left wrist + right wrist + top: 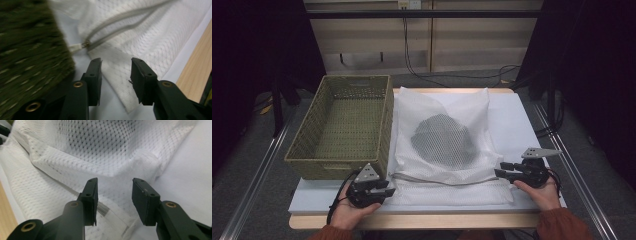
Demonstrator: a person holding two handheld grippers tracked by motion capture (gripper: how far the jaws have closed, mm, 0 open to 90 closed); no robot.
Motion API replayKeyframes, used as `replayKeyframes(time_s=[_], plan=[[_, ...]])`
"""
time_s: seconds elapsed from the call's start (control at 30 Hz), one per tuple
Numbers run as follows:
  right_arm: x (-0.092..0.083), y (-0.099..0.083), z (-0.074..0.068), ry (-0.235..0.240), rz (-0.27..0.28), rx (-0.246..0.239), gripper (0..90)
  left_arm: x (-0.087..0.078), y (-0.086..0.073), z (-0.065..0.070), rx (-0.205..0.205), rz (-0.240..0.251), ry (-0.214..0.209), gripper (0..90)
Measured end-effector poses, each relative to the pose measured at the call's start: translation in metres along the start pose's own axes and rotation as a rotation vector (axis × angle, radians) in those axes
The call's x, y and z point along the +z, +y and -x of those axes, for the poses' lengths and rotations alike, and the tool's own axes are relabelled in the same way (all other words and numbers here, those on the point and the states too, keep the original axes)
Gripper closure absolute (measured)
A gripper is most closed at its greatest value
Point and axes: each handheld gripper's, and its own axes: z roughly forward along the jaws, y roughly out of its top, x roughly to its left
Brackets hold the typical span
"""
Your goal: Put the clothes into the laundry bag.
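1. A white mesh laundry bag (447,145) lies on the pale table mat (512,115), just beside the olive woven basket (344,125). A dark garment (443,140) shows through the mesh.
2. The left gripper (384,191) rests at the near left corner of the bag. Its jaws stand apart and hold nothing; in the left gripper view a corner of mesh lies between them, but the pads do not press it.
3. The right gripper (503,170) points at the near right edge of the bag, jaws also apart and free of the cloth.
4. The zipper (120,23) runs along the near side, and its small puller (82,45) sits at the left end, close to the basket.
5. I think the step is to take the bag by both near corners. To do it well, each pair of jaws should take a good fold of mesh, not the zipper tape, and both should close together, so the garment does not slide to one side.
6. I can read no brand, label or writing anywhere.
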Motion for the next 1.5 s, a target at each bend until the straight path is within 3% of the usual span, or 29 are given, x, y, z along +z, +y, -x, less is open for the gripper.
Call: replayKeyframes(time_s=[0.03,0.07,0.13,0.27,0.43,0.57,0.87,0.97,1.03,1.07,1.17,1.3,1.43,1.5], plan=[[0.002,-0.001,0.000,-0.015,-0.016,-0.010,55.5,0.006,0.002,0.006,0.062,-0.033,0.033,52.6],[0.003,-0.001,0.000,-0.014,-0.016,-0.012,55.4,0.008,0.002,0.007,0.074,-0.024,0.038,53.0],[0.004,0.000,0.000,-0.012,-0.018,-0.018,55.3,0.012,0.004,0.004,0.042,-0.017,0.037,50.1],[0.006,-0.001,0.000,-0.010,-0.028,-0.029,54.8,0.013,0.004,0.000,0.026,-0.005,0.042,52.5],[0.004,-0.002,0.004,-0.021,-0.033,-0.008,54.4,0.013,0.004,-0.004,0.024,-0.003,0.049,73.0],[0.007,-0.004,0.004,-0.022,-0.046,-0.012,54.0,0.013,0.004,-0.006,-0.007,0.000,0.021,87.9],[0.008,-0.007,0.002,-0.012,-0.074,-0.010,53.1,0.005,0.000,-0.002,-0.011,-0.027,-0.003,89.2],[0.009,-0.007,-0.001,-0.030,-0.081,-0.024,53.1,0.002,-0.001,0.000,-0.013,-0.036,-0.010,89.2],[0.007,-0.006,-0.003,-0.027,-0.066,-0.029,53.4,0.001,-0.002,0.002,-0.018,-0.041,-0.018,89.2],[0.006,-0.005,-0.005,-0.019,-0.053,-0.023,55.6,0.001,-0.003,0.003,-0.033,-0.031,-0.038,89.2],[0.007,-0.003,-0.012,0.010,-0.050,-0.057,63.8,0.000,-0.002,0.010,-0.003,-0.045,-0.035,89.2],[0.013,-0.006,-0.013,0.006,-0.089,-0.063,67.5,-0.003,-0.004,0.009,-0.001,-0.058,-0.007,89.1],[0.014,-0.008,-0.013,0.002,-0.107,-0.059,69.3,-0.005,-0.006,0.005,-0.029,-0.053,-0.006,89.1],[0.013,-0.008,-0.014,-0.008,-0.114,-0.061,73.3,-0.005,-0.007,0.005,-0.023,-0.052,-0.010,88.8]])
